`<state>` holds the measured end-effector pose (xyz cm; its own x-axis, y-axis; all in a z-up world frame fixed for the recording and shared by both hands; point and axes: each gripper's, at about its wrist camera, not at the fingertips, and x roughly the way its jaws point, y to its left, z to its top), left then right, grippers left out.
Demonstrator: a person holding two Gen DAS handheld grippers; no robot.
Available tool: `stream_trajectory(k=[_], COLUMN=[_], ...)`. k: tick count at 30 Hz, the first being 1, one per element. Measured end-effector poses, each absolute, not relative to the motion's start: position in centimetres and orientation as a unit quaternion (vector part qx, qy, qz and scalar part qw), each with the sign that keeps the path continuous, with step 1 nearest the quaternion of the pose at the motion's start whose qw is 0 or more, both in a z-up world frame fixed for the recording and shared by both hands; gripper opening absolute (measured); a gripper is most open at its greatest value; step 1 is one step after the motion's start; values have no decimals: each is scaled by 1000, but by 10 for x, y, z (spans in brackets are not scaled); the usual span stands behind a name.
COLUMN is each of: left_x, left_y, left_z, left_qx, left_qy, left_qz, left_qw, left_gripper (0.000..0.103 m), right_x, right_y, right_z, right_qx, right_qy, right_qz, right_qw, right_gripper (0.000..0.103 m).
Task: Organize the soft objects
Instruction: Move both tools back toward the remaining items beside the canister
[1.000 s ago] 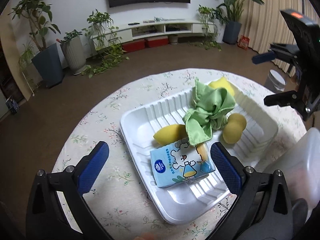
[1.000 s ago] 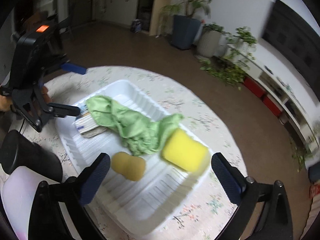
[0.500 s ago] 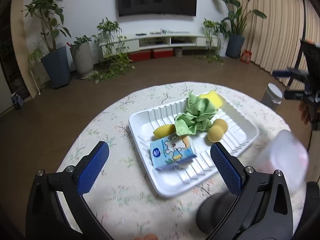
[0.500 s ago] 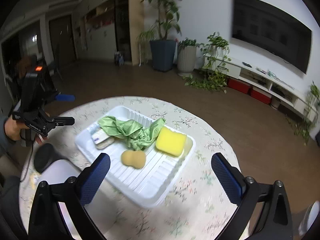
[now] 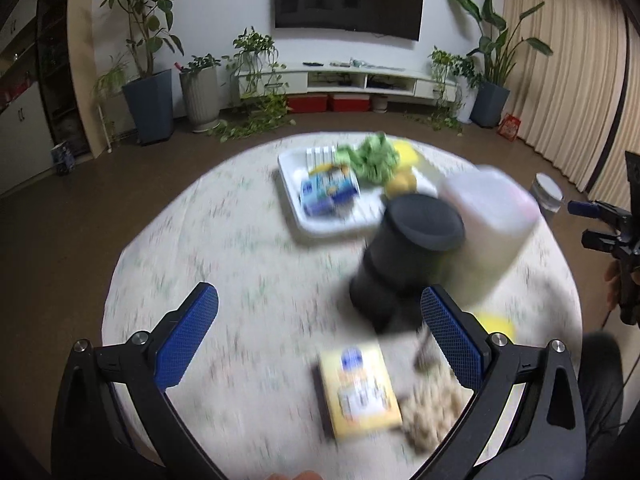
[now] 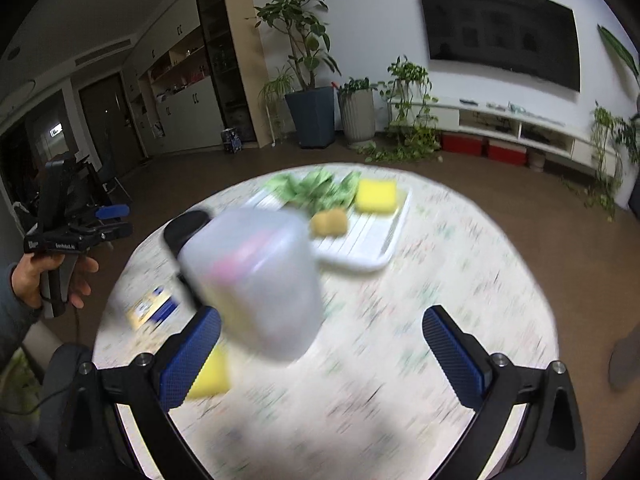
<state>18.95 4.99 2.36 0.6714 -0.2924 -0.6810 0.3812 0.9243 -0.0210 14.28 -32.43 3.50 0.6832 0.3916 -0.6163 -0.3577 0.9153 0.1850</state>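
Two grippers held wide apart and empty, both pulled back from the white tray (image 5: 320, 222).

I hold the left gripper (image 5: 320, 340) and right gripper (image 6: 322, 354) with fingers spread, gripping nothing, because the soft items already sit grouped in the tray: green cloth (image 5: 374, 158), blue tissue pack (image 5: 326, 194), yellow sponge (image 6: 376, 197) and tan puff (image 6: 329, 222). From the left wrist view, the tray lies at 12 o'clock on the table (image 5: 224, 240). Compared with one second ago, both cameras have backed away; the tray reads smaller, and a black canister (image 5: 404, 258), translucent container (image 6: 256, 280) and yellow pack (image 5: 358, 390) now enter view. Motion blur limits detail.
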Motion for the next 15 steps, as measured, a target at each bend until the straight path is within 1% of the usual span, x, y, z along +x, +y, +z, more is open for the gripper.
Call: stream_trajectory(k=[7,15], left_x=[133,95], left_y=[42,28], left_z=[-2,-25], left_qx=[73,57], left_qy=[383,403], left_qz=[-166,-160], left_qw=[906,899], left_gripper=[103,103], right_x=[100,81], right_y=[-280,-221], right_z=[10,-17], right_qx=[59,-2], right_qy=[366,384], right_qz=[215,194], right_qw=[904,903], right_gripper=[103,103])
